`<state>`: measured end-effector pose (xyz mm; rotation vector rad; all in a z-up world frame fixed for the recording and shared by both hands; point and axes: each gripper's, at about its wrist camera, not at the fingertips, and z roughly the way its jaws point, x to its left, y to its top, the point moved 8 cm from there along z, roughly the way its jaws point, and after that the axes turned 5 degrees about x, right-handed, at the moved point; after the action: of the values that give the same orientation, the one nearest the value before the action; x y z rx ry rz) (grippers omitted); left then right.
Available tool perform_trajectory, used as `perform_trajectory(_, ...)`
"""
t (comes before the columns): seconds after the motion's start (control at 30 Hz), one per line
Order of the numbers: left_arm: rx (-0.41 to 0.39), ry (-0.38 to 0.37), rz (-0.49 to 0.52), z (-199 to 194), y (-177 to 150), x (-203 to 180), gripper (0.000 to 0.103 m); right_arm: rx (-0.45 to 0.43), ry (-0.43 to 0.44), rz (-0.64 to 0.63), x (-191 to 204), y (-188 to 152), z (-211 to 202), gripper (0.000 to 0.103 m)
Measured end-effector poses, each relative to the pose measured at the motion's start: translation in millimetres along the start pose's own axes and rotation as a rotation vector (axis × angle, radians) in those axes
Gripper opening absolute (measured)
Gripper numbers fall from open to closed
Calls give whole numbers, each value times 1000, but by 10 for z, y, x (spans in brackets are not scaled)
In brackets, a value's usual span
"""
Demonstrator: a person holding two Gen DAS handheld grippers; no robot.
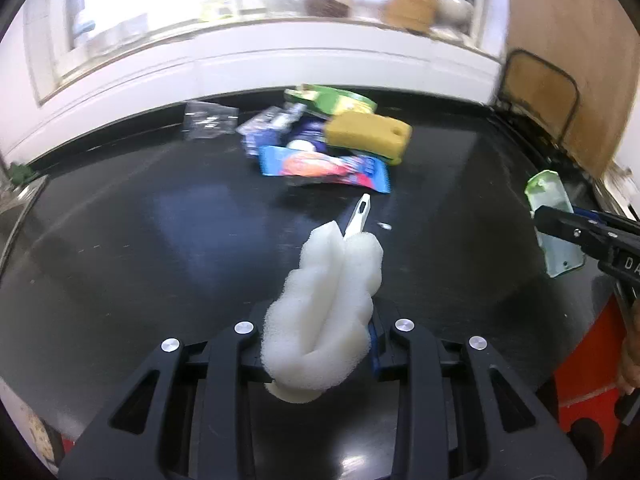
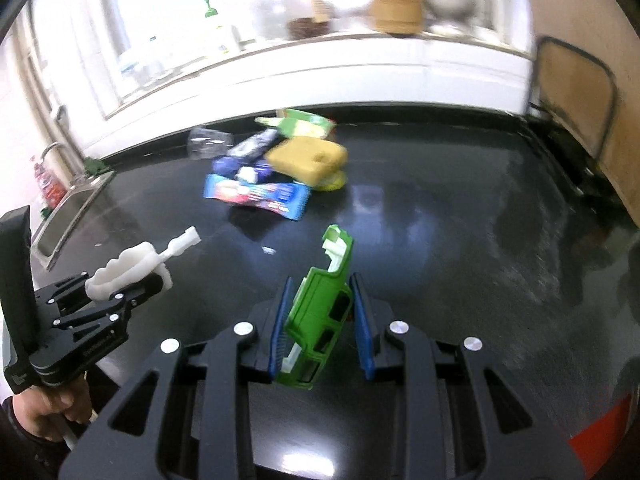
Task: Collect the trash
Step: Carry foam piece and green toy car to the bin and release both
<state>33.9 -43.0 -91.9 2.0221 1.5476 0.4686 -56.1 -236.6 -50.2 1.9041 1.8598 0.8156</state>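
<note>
My left gripper (image 1: 320,344) is shut on a white sponge brush (image 1: 326,312) whose white plastic handle (image 1: 360,216) sticks out past the foam. From the right wrist view that left gripper (image 2: 132,276) shows at the left with the white sponge brush (image 2: 132,266) in it. A green plastic piece (image 2: 320,320) stands upright between the blue pads, with my right gripper (image 2: 320,324) shut on it. In the left wrist view the right gripper (image 1: 560,228) holds the green plastic piece (image 1: 554,224) at the right edge. Farther back on the black counter lies a trash pile: a yellow sponge (image 1: 366,130), a blue wrapper (image 1: 326,168), a green box (image 1: 332,100).
A clear plastic bag (image 1: 208,118) lies behind the pile. A steel sink (image 2: 68,216) is at the counter's left end. A wire-framed board (image 1: 538,96) leans at the right wall. Bottles and jars stand on the window sill. Something red-orange (image 1: 584,364) sits below the counter's right edge.
</note>
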Motion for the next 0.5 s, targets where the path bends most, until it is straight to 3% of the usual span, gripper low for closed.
perform_trajectory(0.1, -22, 41, -60, -190, -66, 354, 30, -6, 54, -77, 449, 118, 60, 29)
perform_trajectory(0.27, -57, 136, -189, -619, -337, 1140, 30, 2, 196, -242, 1591, 203, 201, 29)
perform_trajectory(0.5, -56, 371, -427, -1384, -1269, 2467, 30, 78, 439, -482, 3448, -143, 394, 29)
